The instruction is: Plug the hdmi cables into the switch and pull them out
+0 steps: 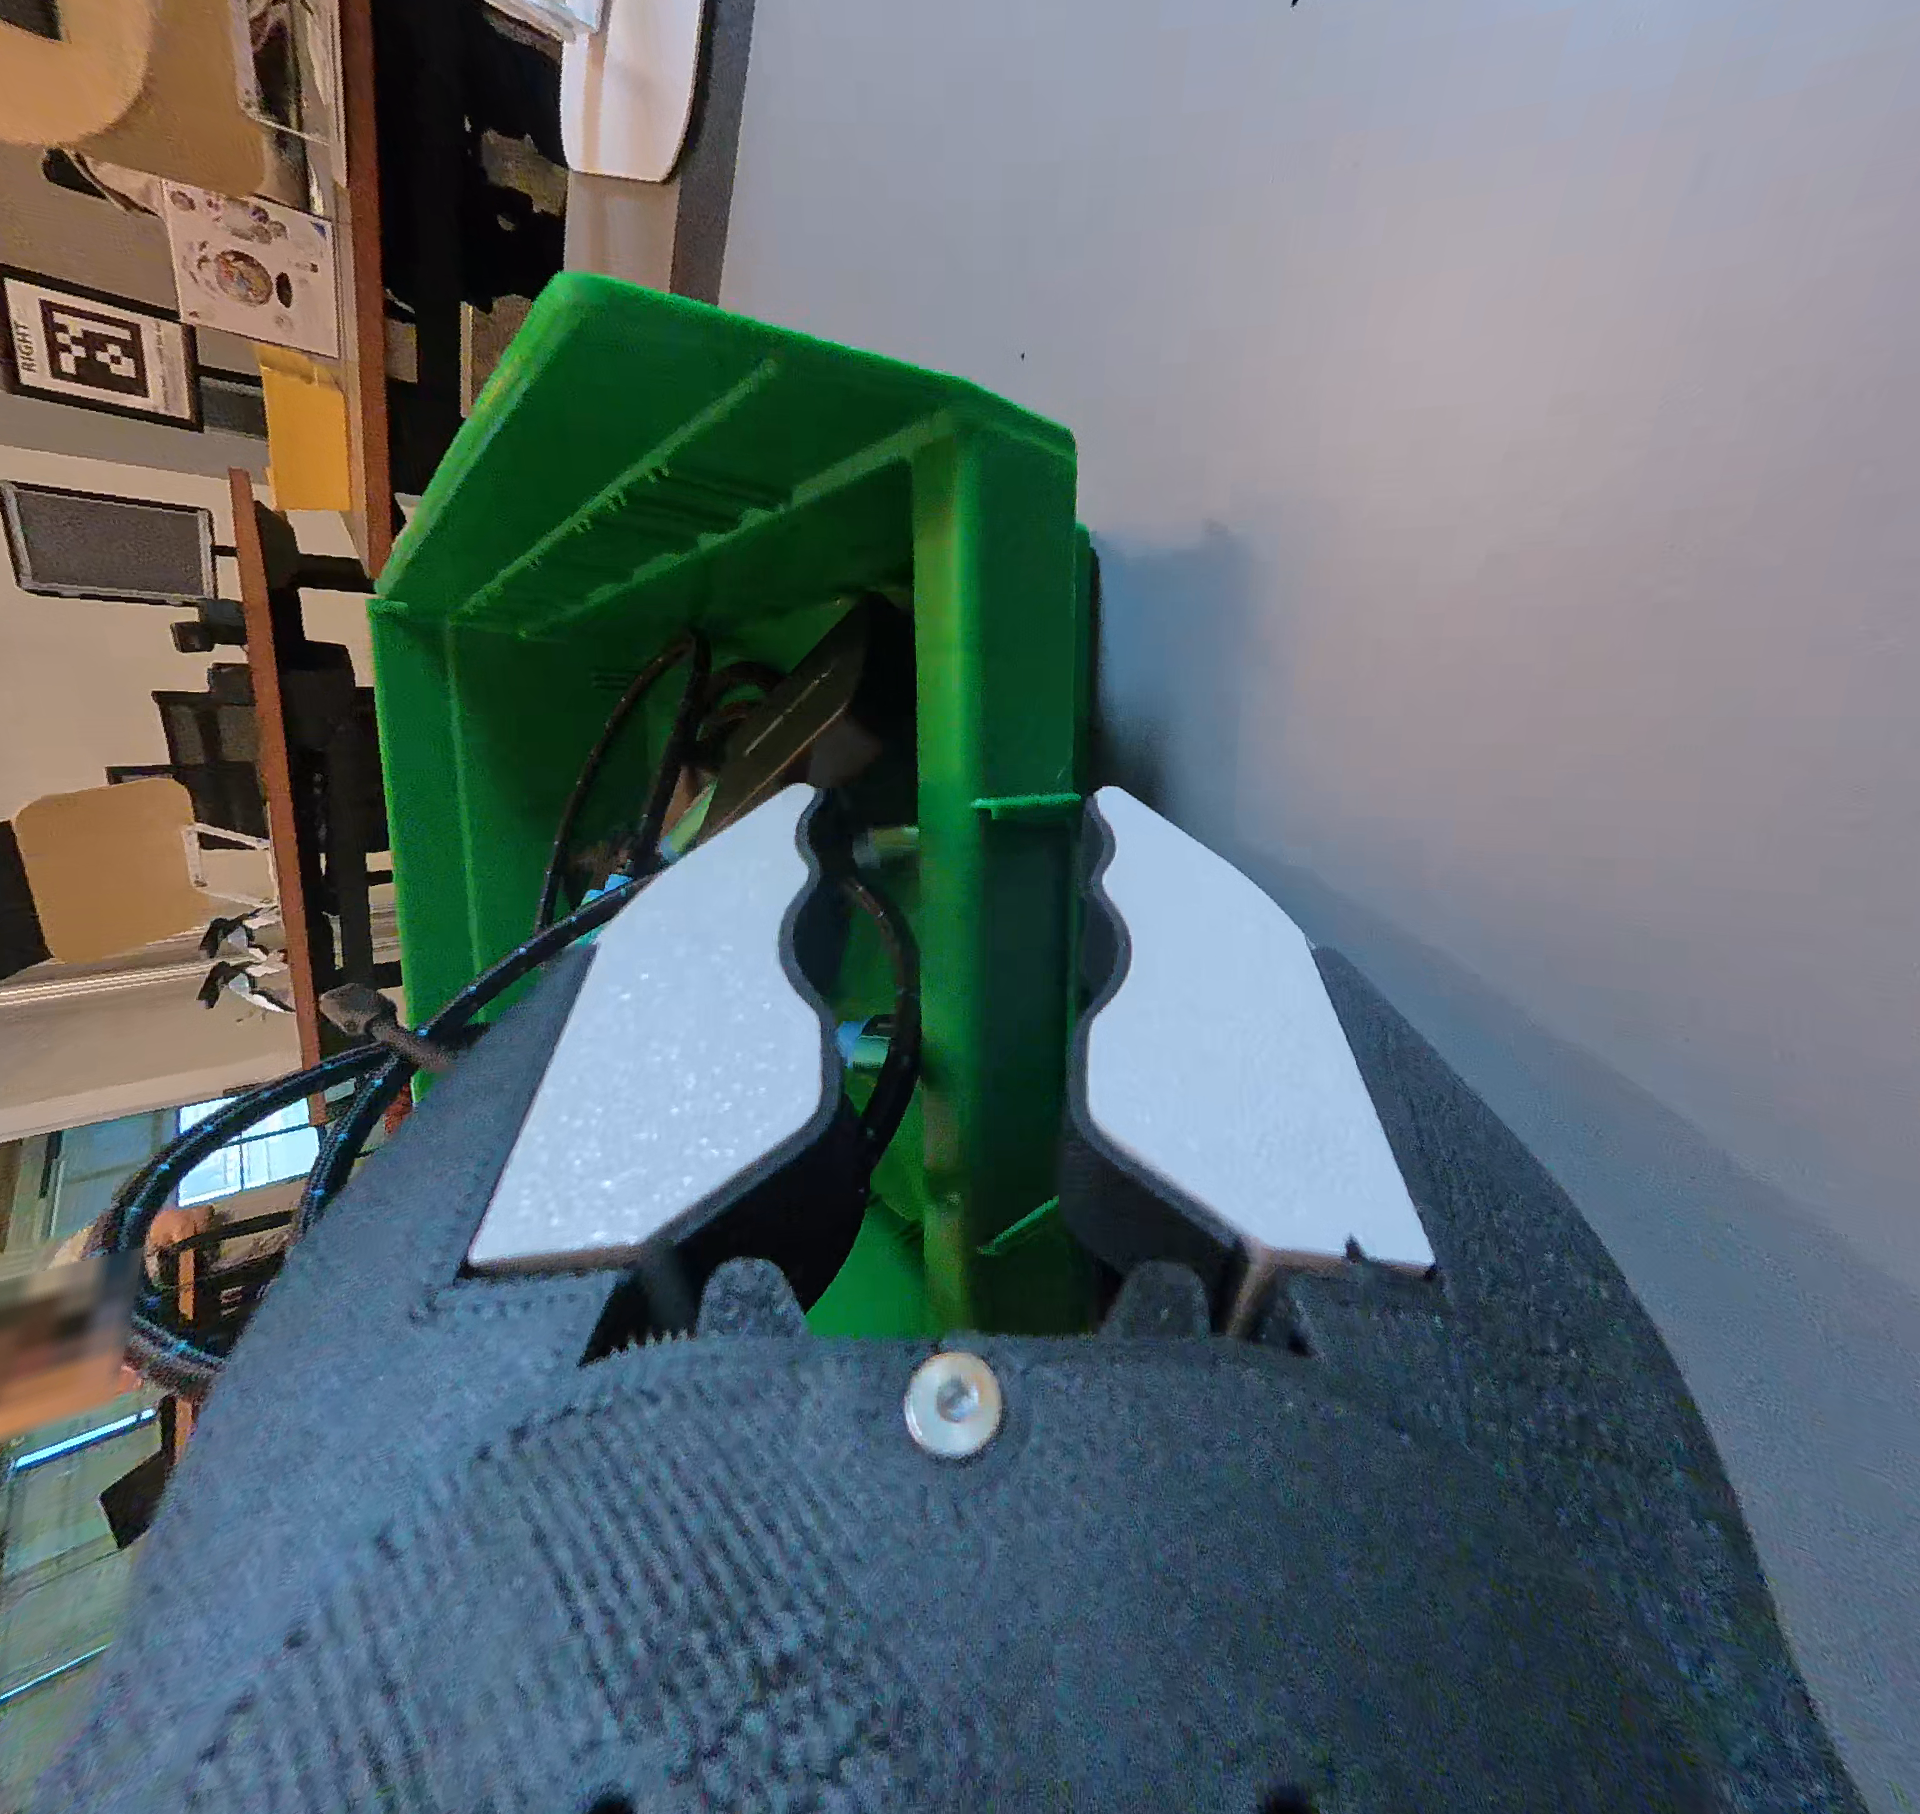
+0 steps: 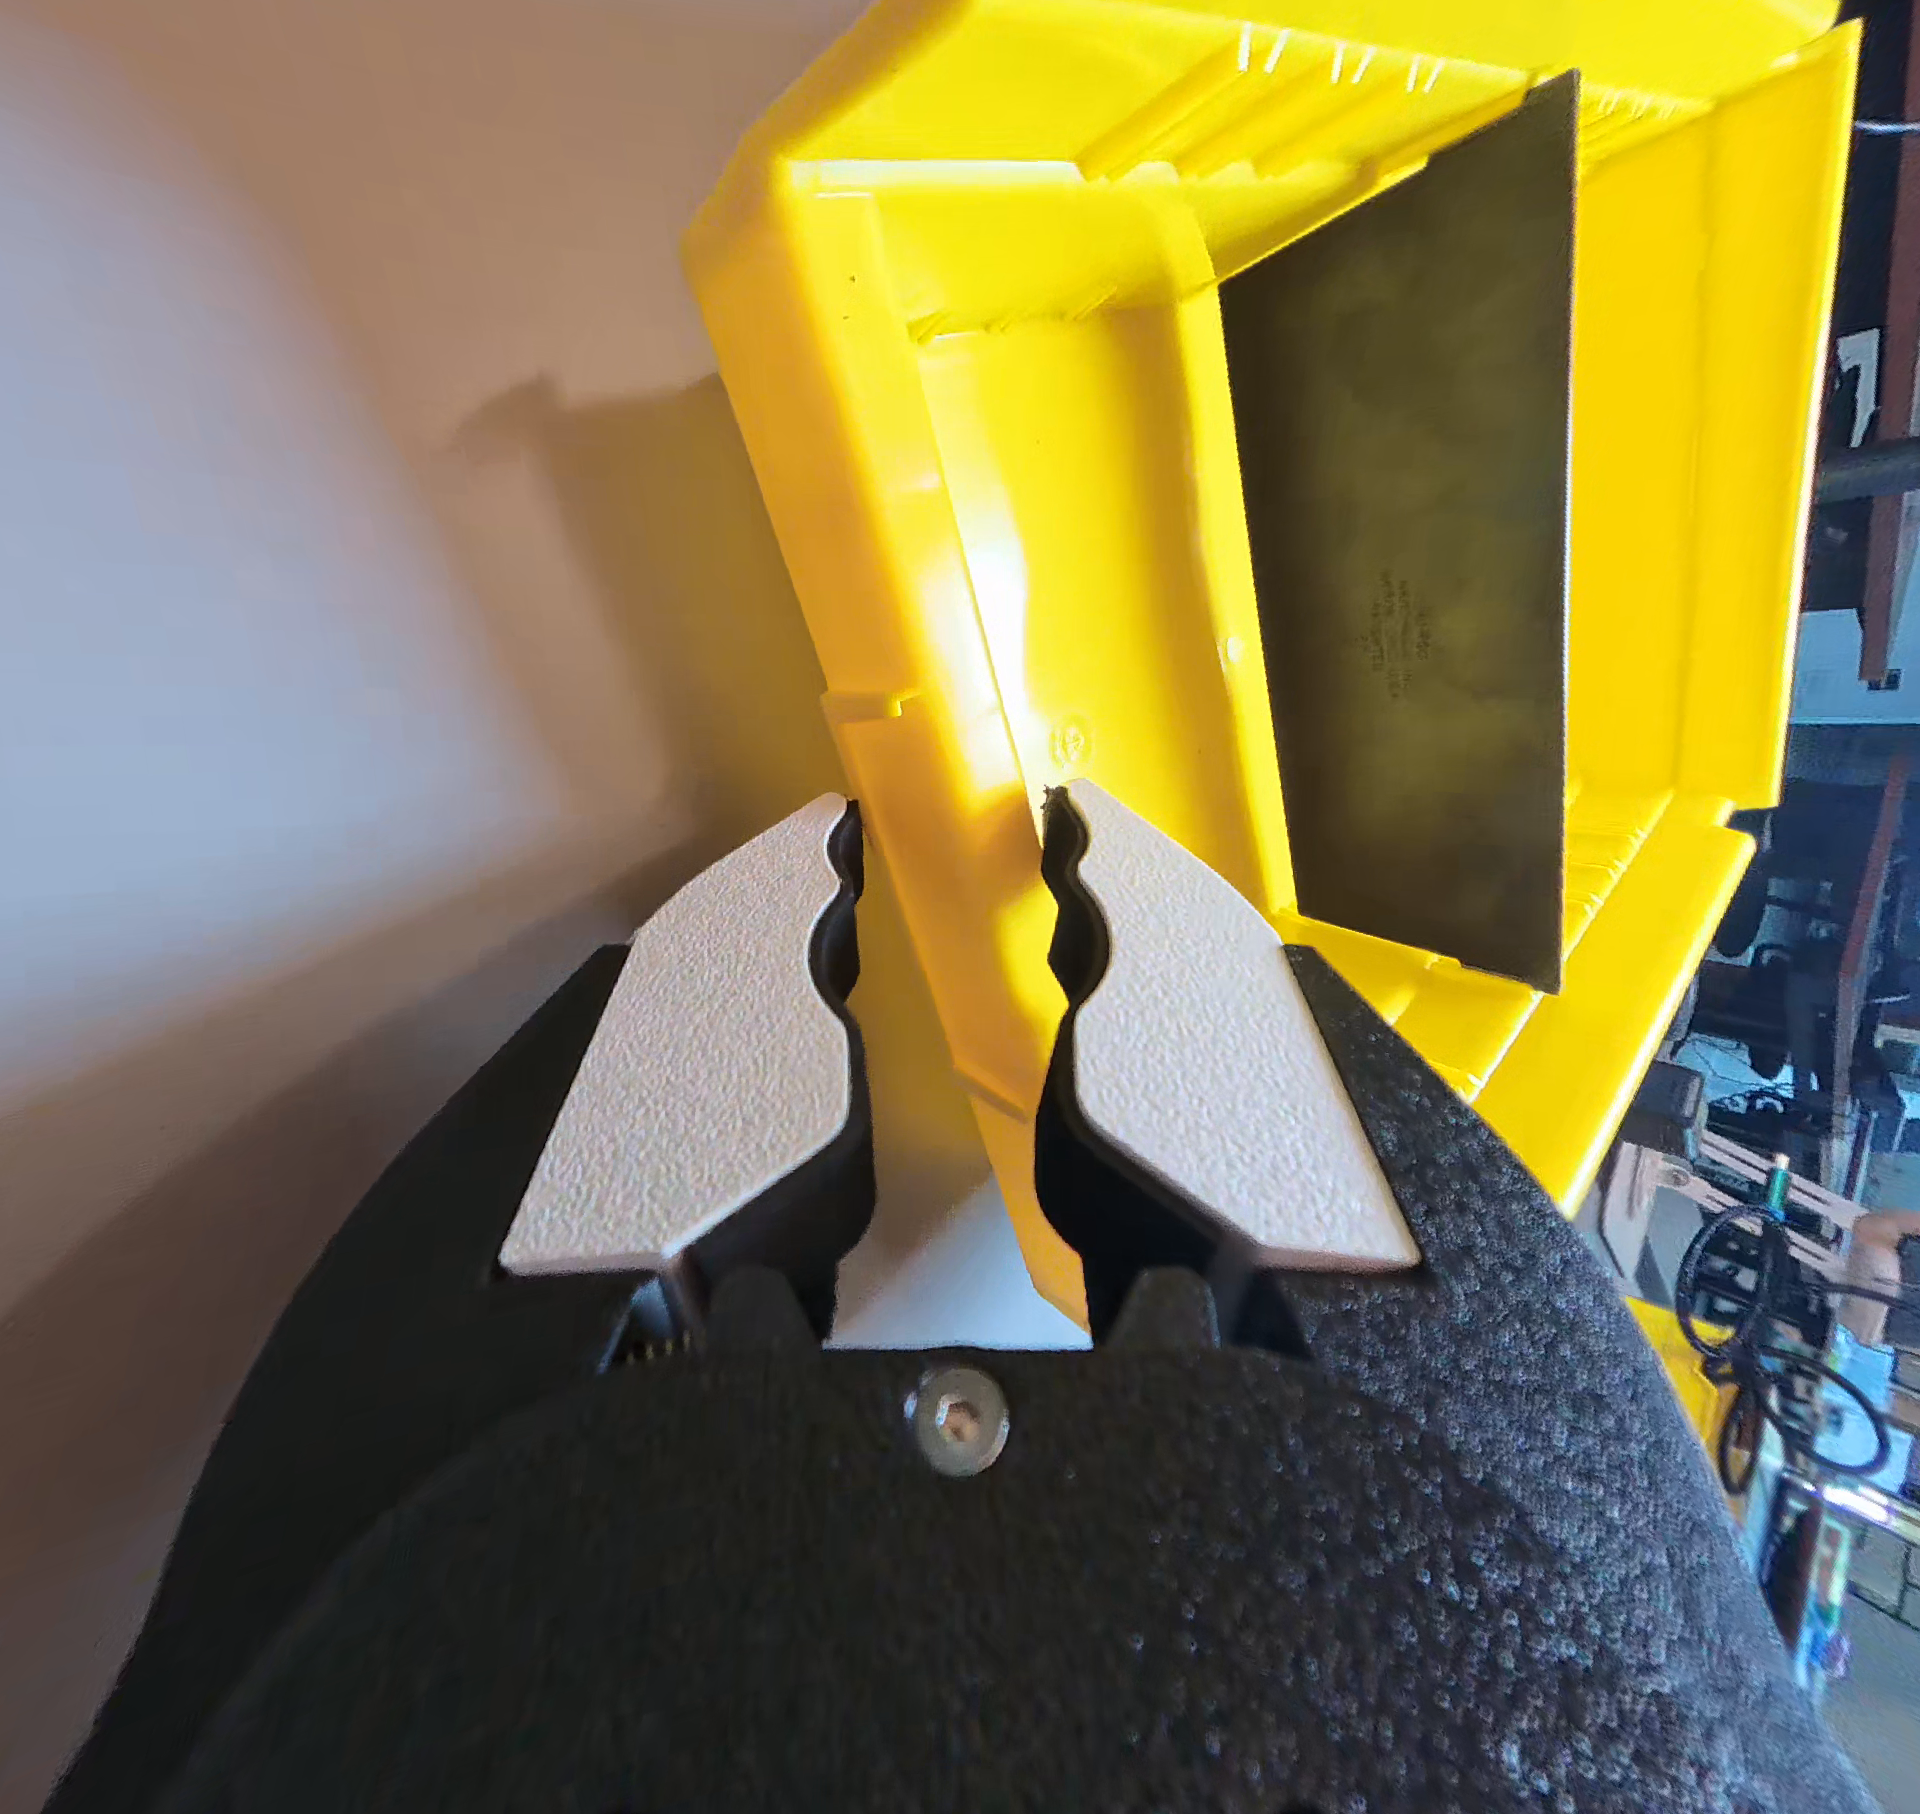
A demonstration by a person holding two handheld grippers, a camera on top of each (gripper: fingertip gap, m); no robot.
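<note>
left wrist view shows the left gripper (image 1: 951,808) clamped on the wall of a green bin (image 1: 665,476). inside lie the black cables (image 1: 613,756) and a dark box, maybe the switch (image 1: 800,725). the right gripper (image 2: 951,808) pinches a yellow bin (image 2: 1039,362) rim. tipped bins could slip and spill cables.

Glossy plastic bins (image 2: 1039,237), braided cables (image 1: 260,1130)

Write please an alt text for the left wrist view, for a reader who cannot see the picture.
The left gripper straddles one side wall of a green plastic bin, one finger inside and one outside, next to a pale grey surface. Inside the bin lie black braided cables and a dark flat device. A cluttered room shows behind.
</note>
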